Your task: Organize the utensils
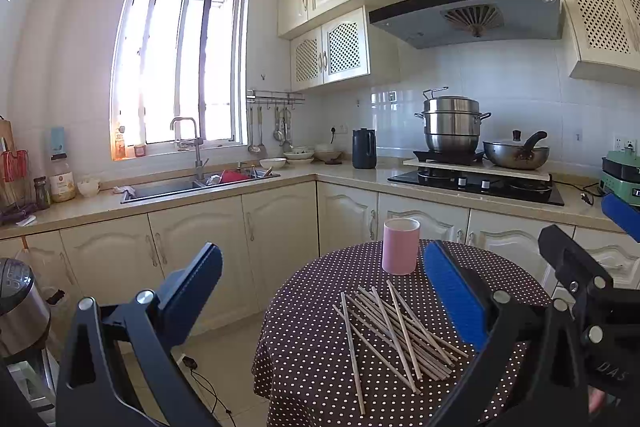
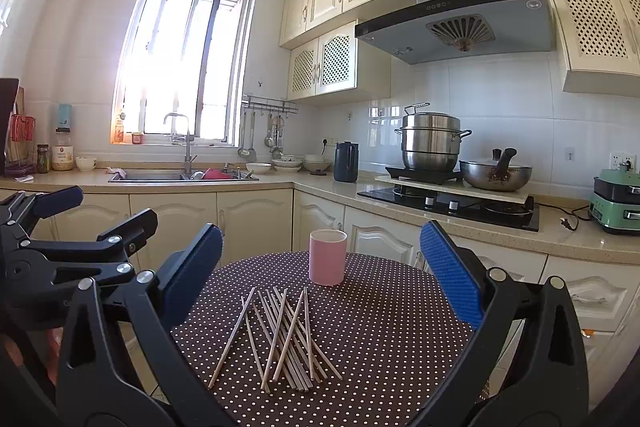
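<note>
both grippers spread wide and empty; chopsticks [image 2: 280,339] piled on table [image 2: 380,347] just ahead of right gripper [image 2: 320,267], long axes running away toward pink cup [image 2: 327,257], left gripper [image 1: 320,291] offset left.

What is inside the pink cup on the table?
Only the pale inner rim of the pink cup shows; nothing sticks out. Its bottom is hidden. The chopsticks lie before it.

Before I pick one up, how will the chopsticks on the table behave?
The chopsticks look thin, stiff and probably light. They lie crossed in a loose pile, so lifting one may disturb others. If round, they may roll on the dotted tablecloth.
</note>
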Demonstrator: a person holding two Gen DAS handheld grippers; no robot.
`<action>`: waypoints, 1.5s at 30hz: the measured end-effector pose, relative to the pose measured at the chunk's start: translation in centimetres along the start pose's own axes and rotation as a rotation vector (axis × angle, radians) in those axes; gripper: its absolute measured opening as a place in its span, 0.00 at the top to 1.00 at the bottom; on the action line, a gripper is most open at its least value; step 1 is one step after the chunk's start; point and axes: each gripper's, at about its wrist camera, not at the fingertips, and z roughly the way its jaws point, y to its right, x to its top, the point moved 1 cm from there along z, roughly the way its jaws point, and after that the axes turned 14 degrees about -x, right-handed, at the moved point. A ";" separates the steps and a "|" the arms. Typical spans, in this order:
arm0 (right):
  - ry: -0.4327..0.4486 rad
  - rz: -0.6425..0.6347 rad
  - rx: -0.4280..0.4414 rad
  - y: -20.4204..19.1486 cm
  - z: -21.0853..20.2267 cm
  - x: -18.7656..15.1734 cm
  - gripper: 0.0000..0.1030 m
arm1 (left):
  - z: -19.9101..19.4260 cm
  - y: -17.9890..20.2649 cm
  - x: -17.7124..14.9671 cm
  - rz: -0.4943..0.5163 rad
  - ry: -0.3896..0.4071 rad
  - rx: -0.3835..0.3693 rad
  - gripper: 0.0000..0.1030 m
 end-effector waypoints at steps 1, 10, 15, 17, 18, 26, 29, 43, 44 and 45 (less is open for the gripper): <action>0.001 -0.001 -0.001 0.0 0.0 0.0 0.06 | 0.0 0.0 0.0 -0.001 0.000 -0.001 0.04; -0.006 0.000 -0.002 0.0 0.0 -0.4 0.06 | 0.0 0.1 -0.2 -0.001 -0.002 0.003 0.04; -0.007 0.000 -0.003 0.0 0.0 -0.5 0.06 | 0.2 0.0 -0.2 -0.003 -0.005 0.001 0.04; -0.009 0.001 -0.001 0.0 0.0 -0.5 0.06 | 0.2 -0.1 -0.2 -0.003 -0.005 0.002 0.04; -0.010 0.001 -0.001 0.0 0.0 -0.5 0.06 | 0.1 -0.1 -0.2 -0.003 -0.005 0.001 0.04; -0.014 0.001 0.000 0.0 0.0 -0.5 0.06 | 0.2 -0.6 -0.4 -0.006 -0.006 0.002 0.04; -0.016 0.000 0.000 0.0 0.1 -0.5 0.06 | 0.2 -0.6 -0.4 -0.006 -0.007 0.002 0.04; -0.030 0.002 0.003 -0.3 0.3 -0.6 0.06 | 0.2 -1.3 -0.6 -0.011 -0.009 0.002 0.04; -0.030 0.001 0.002 -0.3 0.4 -0.6 0.06 | 0.2 -1.4 -0.7 -0.014 -0.010 0.000 0.04; -0.030 -0.001 0.000 -0.3 0.4 -0.5 0.06 | 0.4 -1.3 -0.6 -0.016 -0.012 -0.001 0.04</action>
